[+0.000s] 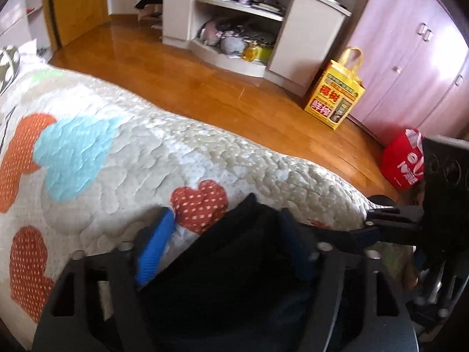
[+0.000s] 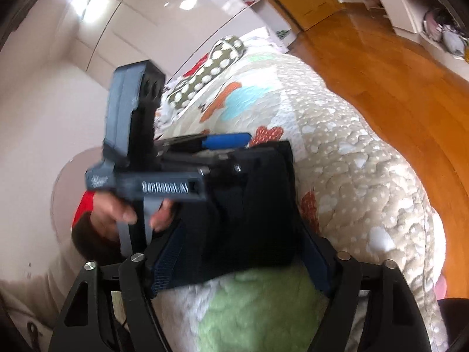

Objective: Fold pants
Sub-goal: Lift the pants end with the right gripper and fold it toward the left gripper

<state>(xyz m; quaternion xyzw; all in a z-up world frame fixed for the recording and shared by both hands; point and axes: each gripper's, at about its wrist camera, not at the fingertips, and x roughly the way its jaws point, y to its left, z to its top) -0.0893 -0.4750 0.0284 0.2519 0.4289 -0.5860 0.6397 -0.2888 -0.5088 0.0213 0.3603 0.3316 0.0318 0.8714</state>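
The dark pants (image 2: 252, 205) lie as a folded bundle on the quilted bed (image 2: 351, 152). My right gripper (image 2: 241, 259) straddles the bundle's near end, and both blue pads (image 2: 318, 259) touch the cloth. My left gripper (image 1: 225, 249) comes in from the side, held by a hand (image 2: 114, 214), and appears in the right wrist view as the left gripper (image 2: 176, 176). The pants (image 1: 234, 258) sit between its jaws. Its right pad lies against the cloth. The tip of its left pad (image 1: 155, 249) stands apart from it, with quilt showing in the gap.
The bed's edge (image 1: 263, 158) drops to a wooden floor (image 1: 205, 88). A yellow bag (image 1: 337, 94) and a red bag (image 1: 401, 164) stand by the pink cabinets. A white shelf unit (image 1: 234, 29) is across the room. A spotted pillow (image 2: 211, 70) lies further up the bed.
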